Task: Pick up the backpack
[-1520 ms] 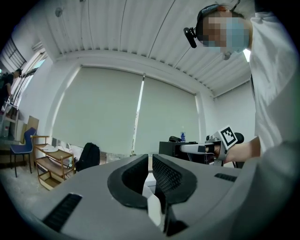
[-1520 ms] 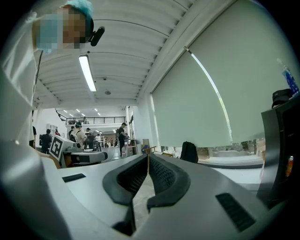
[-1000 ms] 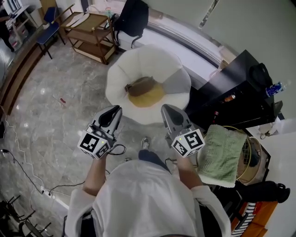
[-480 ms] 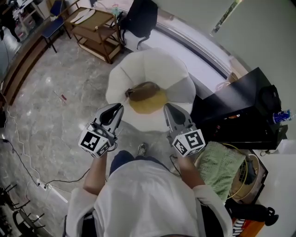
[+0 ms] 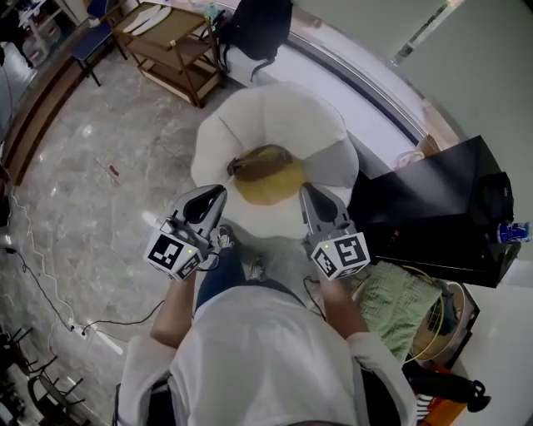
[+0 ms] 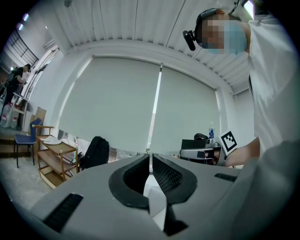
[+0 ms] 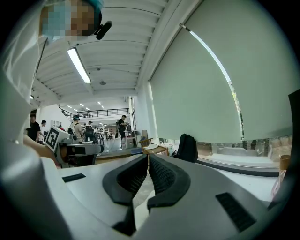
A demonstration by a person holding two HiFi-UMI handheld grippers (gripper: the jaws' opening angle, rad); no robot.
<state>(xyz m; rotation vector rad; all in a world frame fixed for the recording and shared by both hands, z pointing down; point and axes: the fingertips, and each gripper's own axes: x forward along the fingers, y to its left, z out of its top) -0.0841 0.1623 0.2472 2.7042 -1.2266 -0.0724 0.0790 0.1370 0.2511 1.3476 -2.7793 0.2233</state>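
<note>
- Left gripper (image 5: 218, 191) and right gripper (image 5: 306, 188): both are being held with jaws pressed together and nothing between them, presumably because the load is not yet within reach.
- Both are being pointed roughly level, side by side, toward the white armchair (image 5: 275, 108). This is judged a carrying posture for an approach.
- Backpack (image 5: 260, 25), black: it is being propped upright against the window ledge, beside the wooden trolley (image 5: 166, 42), well beyond the armchair.
- Brown pouch (image 5: 260, 160): it is being borne on the chair's yellow cushion (image 5: 271, 187), untouched.
</note>
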